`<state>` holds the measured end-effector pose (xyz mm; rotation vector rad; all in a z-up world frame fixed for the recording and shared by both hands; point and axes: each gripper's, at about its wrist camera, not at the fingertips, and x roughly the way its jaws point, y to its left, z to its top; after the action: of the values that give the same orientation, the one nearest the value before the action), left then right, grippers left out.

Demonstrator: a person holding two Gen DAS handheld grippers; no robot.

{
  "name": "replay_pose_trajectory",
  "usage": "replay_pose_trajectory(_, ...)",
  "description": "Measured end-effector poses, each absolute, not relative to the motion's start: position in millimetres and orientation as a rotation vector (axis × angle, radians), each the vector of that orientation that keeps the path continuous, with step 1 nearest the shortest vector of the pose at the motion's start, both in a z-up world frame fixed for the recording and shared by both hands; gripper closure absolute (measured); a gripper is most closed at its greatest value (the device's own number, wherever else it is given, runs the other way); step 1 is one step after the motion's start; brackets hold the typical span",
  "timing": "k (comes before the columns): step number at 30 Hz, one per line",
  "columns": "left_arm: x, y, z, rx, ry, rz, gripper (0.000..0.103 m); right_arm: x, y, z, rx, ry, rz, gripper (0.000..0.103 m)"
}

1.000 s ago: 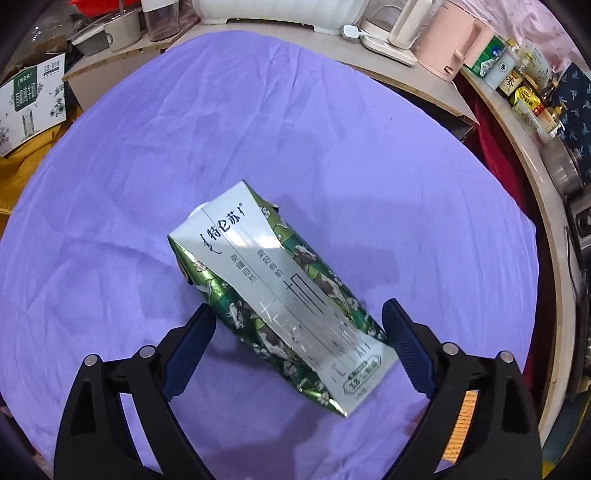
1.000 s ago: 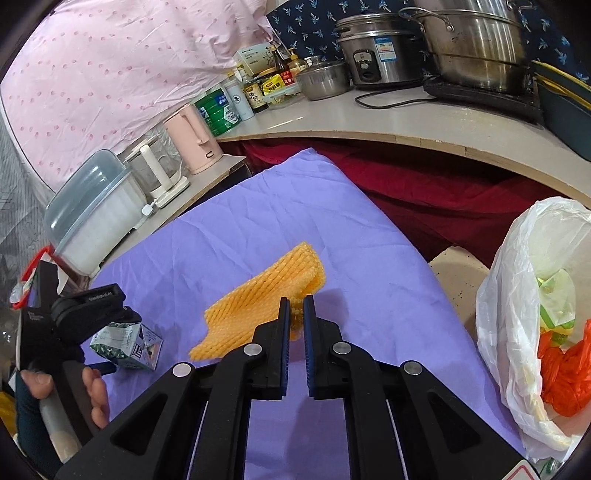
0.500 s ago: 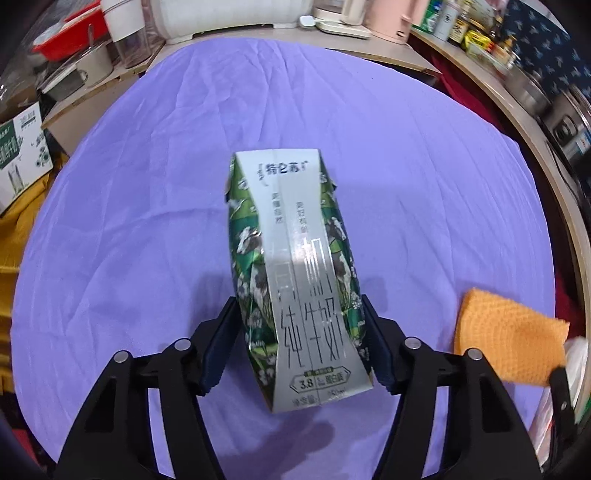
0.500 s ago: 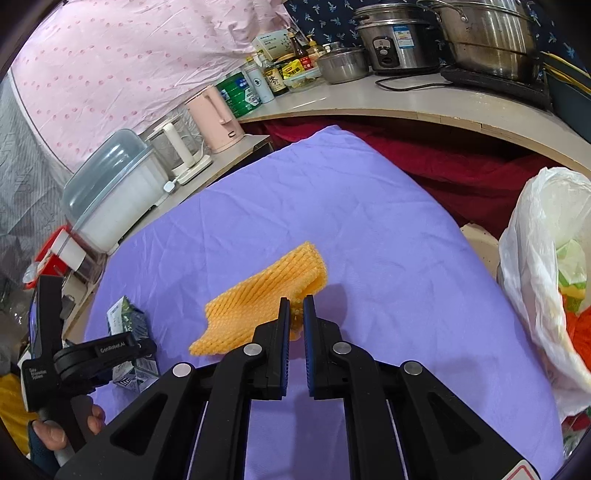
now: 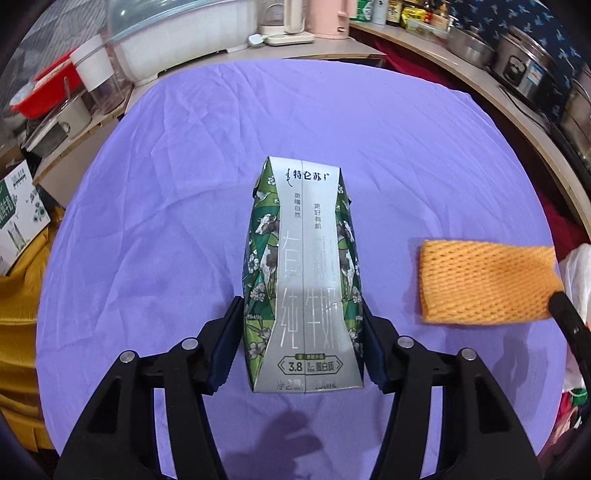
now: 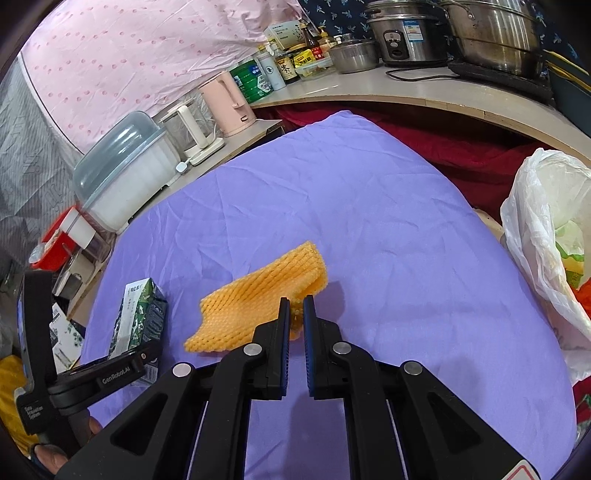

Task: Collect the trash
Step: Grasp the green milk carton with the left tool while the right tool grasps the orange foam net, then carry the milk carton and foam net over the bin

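A green and silver milk carton (image 5: 303, 258) stands lengthwise between the pads of my left gripper (image 5: 303, 306). The jaws are closing and both pads press on its sides. It hangs a little above the purple cloth (image 5: 184, 221). The right wrist view shows the same carton (image 6: 142, 317) at lower left in the left gripper (image 6: 110, 373). My right gripper (image 6: 294, 301) is shut on one edge of an orange foam net (image 6: 258, 299), held just off the cloth. The net (image 5: 484, 282) also shows at the right of the left wrist view.
A white plastic bag (image 6: 543, 221) holding trash stands open at the table's right edge. Behind the table sit a lidded plastic box (image 6: 122, 177), a pink kettle (image 6: 229, 103) and a counter with pots (image 6: 491, 33) and bottles. A cardboard box (image 5: 18, 210) lies off the left edge.
The left jaws came in from wide apart and closed on the carton, which turned in line with the fingers and left the cloth. The orange net has come into the left wrist view.
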<state>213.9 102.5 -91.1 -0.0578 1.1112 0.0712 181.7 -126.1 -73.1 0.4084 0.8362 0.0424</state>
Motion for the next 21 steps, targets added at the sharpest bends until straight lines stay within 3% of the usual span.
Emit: replay_pose_trajectory(21, 162, 37, -38, 0.027, 0.999, -0.115, 0.050, 140, -164, -27, 0.428, 0.714, -0.015, 0.096)
